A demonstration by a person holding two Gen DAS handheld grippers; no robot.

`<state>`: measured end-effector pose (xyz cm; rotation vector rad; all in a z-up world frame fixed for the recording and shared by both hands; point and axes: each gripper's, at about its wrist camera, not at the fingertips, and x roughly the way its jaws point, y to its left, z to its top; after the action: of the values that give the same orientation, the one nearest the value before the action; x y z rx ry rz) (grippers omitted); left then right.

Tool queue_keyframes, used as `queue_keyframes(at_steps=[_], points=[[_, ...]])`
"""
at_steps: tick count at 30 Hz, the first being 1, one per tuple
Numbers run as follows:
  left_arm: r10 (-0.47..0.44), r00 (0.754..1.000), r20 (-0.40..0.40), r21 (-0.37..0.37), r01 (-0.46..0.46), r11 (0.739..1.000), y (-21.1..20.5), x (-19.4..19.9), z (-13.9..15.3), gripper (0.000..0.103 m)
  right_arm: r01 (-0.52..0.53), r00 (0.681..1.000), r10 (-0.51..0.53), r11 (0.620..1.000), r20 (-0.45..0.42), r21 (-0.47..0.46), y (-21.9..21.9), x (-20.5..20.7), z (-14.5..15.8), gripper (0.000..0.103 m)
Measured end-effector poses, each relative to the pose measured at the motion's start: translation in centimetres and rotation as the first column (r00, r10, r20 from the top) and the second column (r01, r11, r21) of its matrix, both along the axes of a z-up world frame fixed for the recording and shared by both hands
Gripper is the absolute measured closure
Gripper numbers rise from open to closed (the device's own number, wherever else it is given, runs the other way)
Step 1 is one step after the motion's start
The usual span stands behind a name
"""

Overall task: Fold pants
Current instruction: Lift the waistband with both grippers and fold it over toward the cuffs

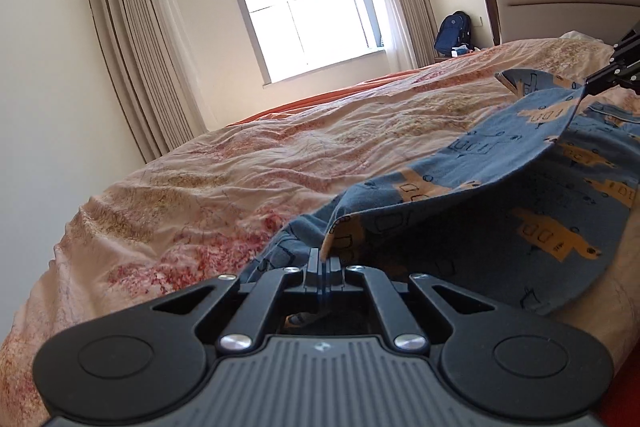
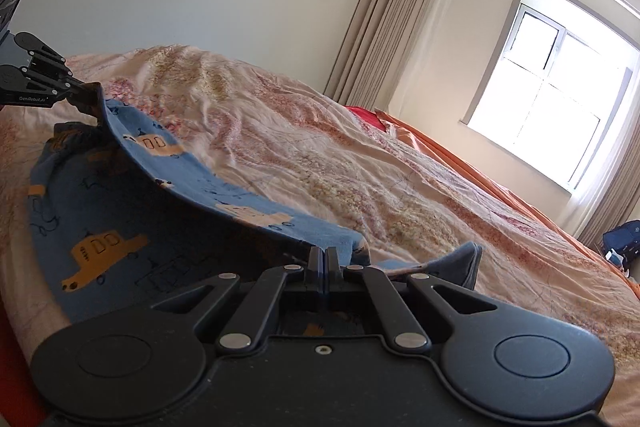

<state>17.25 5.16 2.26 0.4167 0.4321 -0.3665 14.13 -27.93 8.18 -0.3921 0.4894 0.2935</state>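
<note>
Blue pants (image 1: 500,195) printed with orange cars lie on the bed, one layer lifted over the other. My left gripper (image 1: 322,259) is shut on one end of the lifted edge, just above the bed. My right gripper (image 2: 324,257) is shut on the other end of that edge. The pants (image 2: 120,227) sag between the two grippers. The right gripper shows in the left wrist view (image 1: 592,83) pinching the fabric, and the left gripper shows in the right wrist view (image 2: 86,95) doing the same.
The bed is covered by a wrinkled pink floral quilt (image 1: 240,171) with an orange sheet (image 2: 500,183) at its far side. A padded headboard (image 1: 560,7), a blue backpack (image 1: 452,33), a window (image 1: 304,7) and curtains (image 1: 136,67) stand beyond.
</note>
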Motion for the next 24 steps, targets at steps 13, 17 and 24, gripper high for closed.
queue_keyframes(at_steps=[13, 17, 24], points=[[0.013, 1.0, -0.021, -0.029, -0.014, 0.999, 0.9, -3.1, -1.6, 0.103, -0.023, 0.996, 0.018, 0.998, -0.089, -0.059, 2.1, -4.1, -2.4, 0.103], [-0.003, 0.999, -0.043, -0.029, 0.001, 1.0, 1.3, -3.5, -2.1, 0.103, -0.022, 0.994, 0.016, 0.998, -0.106, -0.063, 1.8, -5.1, -2.4, 0.103], [-0.006, 0.998, -0.063, -0.012, 0.005, 1.0, 1.2, -4.4, -3.0, 0.103, -0.042, 0.984, 0.03, 0.997, -0.178, -0.065, 1.8, -5.9, -3.7, 0.103]])
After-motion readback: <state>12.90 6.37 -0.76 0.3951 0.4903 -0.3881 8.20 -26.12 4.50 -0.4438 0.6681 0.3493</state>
